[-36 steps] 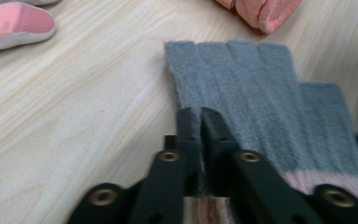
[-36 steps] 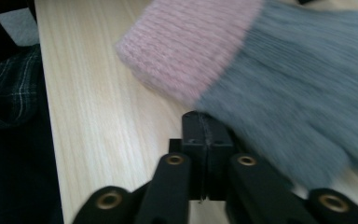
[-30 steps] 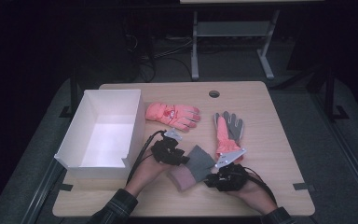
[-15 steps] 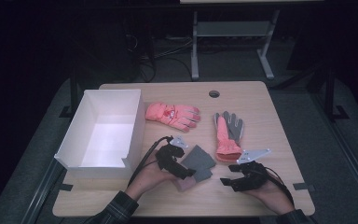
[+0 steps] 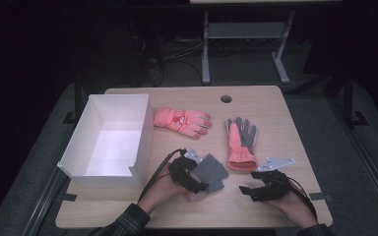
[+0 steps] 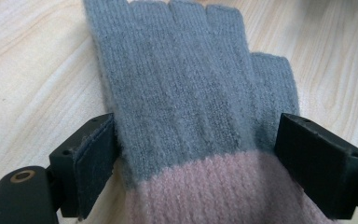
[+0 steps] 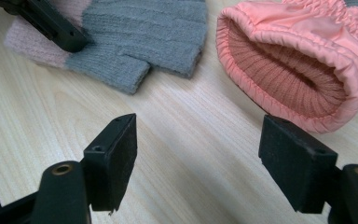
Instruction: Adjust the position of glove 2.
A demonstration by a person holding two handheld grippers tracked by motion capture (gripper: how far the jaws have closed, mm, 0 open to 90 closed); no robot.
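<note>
Nearest the person, the left gripper (image 6: 200,154) lies over the grey knitted fingerless glove with a pink cuff (image 6: 186,93), which rests flat on the pale wooden table (image 5: 285,113); its jaws have just been opening and now stand wide, one on each side of the glove where grey meets pink, the pads not pressing it; the cuff's end is cut off at the bottom of the left gripper view; the right gripper (image 7: 200,158) hovers over bare wood, jaws apart and just opening further, with nothing between them; just beyond it lies a salmon-pink padded glove with grey fingers (image 5: 241,142), its open cuff towards the gripper; farther left lies a second salmon-pink padded glove (image 5: 182,120); beside that glove stands an open white rectangular box (image 5: 142,137), nothing visible inside.
</note>
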